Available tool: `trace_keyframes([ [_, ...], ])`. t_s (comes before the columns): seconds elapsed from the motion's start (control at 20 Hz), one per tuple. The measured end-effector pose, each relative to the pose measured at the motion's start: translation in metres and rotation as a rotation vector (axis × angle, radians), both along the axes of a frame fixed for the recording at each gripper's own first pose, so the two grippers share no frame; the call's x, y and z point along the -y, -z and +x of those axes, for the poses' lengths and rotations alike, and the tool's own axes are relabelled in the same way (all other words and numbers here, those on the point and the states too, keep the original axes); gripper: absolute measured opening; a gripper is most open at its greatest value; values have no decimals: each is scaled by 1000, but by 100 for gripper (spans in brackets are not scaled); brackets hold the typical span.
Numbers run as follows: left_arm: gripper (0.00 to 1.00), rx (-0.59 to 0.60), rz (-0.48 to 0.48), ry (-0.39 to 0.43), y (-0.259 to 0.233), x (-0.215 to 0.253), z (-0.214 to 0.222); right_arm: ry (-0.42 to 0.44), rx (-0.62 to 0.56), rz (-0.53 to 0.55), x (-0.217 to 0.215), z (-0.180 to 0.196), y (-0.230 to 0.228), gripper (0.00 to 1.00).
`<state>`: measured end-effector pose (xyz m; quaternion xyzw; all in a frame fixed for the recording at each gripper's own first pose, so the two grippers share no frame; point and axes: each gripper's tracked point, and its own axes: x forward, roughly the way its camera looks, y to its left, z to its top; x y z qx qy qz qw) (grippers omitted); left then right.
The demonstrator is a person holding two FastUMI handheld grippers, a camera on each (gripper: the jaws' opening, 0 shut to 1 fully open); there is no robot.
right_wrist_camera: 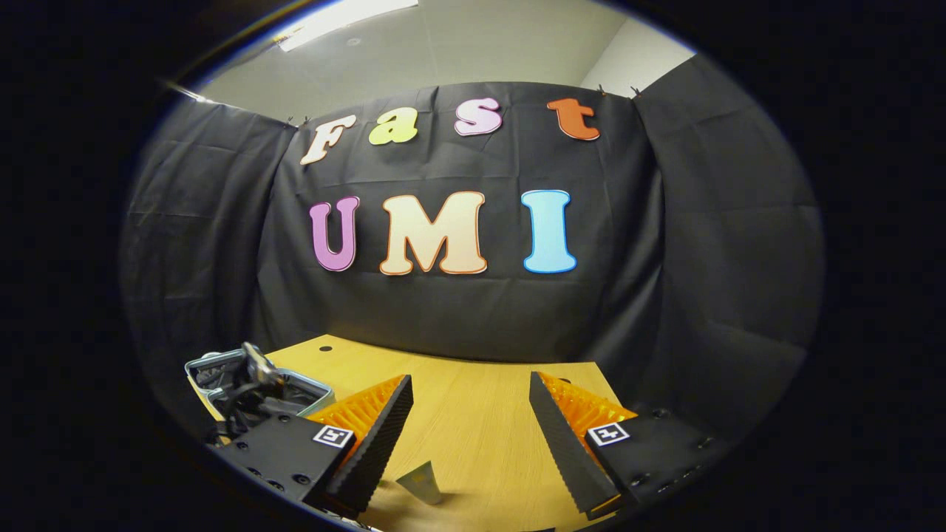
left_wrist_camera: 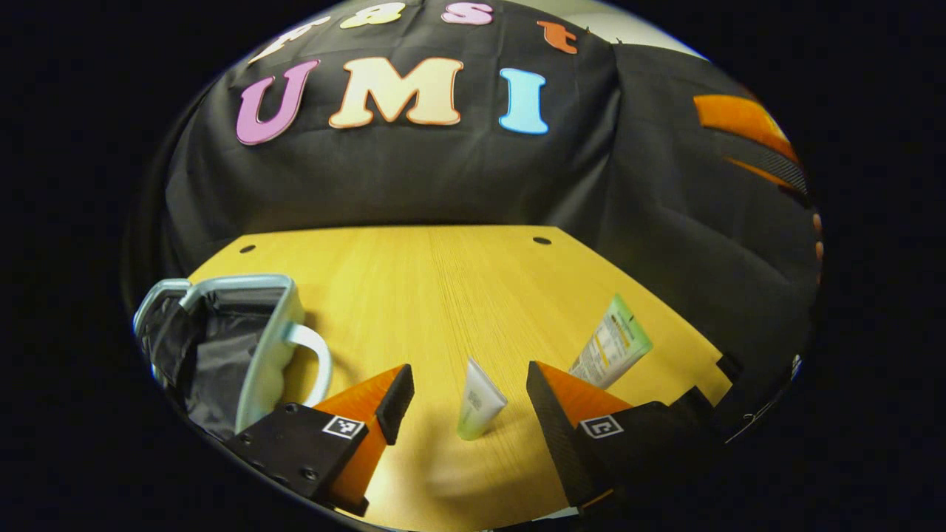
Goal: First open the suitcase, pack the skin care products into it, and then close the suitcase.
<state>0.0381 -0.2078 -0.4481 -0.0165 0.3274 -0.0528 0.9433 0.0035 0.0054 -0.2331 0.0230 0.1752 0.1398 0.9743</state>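
Left claw: my left claw stands wide open at the bottom of the left gripper view, gripping nothing.
Small tube: a pale tube stands between the left claw's fingers, touching neither that I can see, resting on the bench.
Green tube: a second, green-ended tube lies tilted just beyond the right-hand finger, lower right of the left gripper view.
Suitcase: the suitcase sits open at the lower left of the left gripper view, dark lining exposed, pale handle facing the bench's middle.
Right claw: my right claw is also spread wide and holds nothing.
Right gripper view extras: here I see a tube end low in the frame between the fingers, and I cannot tell which tube it is; the suitcase shows at lower left with the other gripper's dark body in front of it.
Other gripper: in the left gripper view an orange part shows at the upper right edge; I cannot tell its state from there.
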Motion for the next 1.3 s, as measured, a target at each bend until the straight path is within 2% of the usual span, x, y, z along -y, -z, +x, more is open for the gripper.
trace_keyframes([
  [0.1,71,-39,15,-6,17,2,1,-12,-9,-6,-3,-4,6,99],
  [0.2,39,-66,39,-15,32,-2,1,-23,-5,-14,-4,-6,11,99],
  [0.3,18,-61,26,-2,31,-2,6,-36,-1,-20,-6,-9,20,99],
  [0.35,13,-70,14,-5,28,-3,5,-45,3,-27,-9,-11,27,99],
  [0.45,10,-60,8,-7,12,-9,11,-72,2,-48,-16,-17,46,99],
  [0.8,10,-31,48,-55,-51,-44,18,-201,-48,-116,-54,-50,119,99],
  [1.0,10,-23,44,-111,-83,-65,14,-184,-127,-133,-59,-59,169,99],
  [1.25,10,-9,75,-168,-107,-92,3,-190,-313,-122,-69,-75,240,99],
  [1.3,10,-17,81,-181,-108,-97,-1,-190,-346,-116,-69,-77,251,96],
])
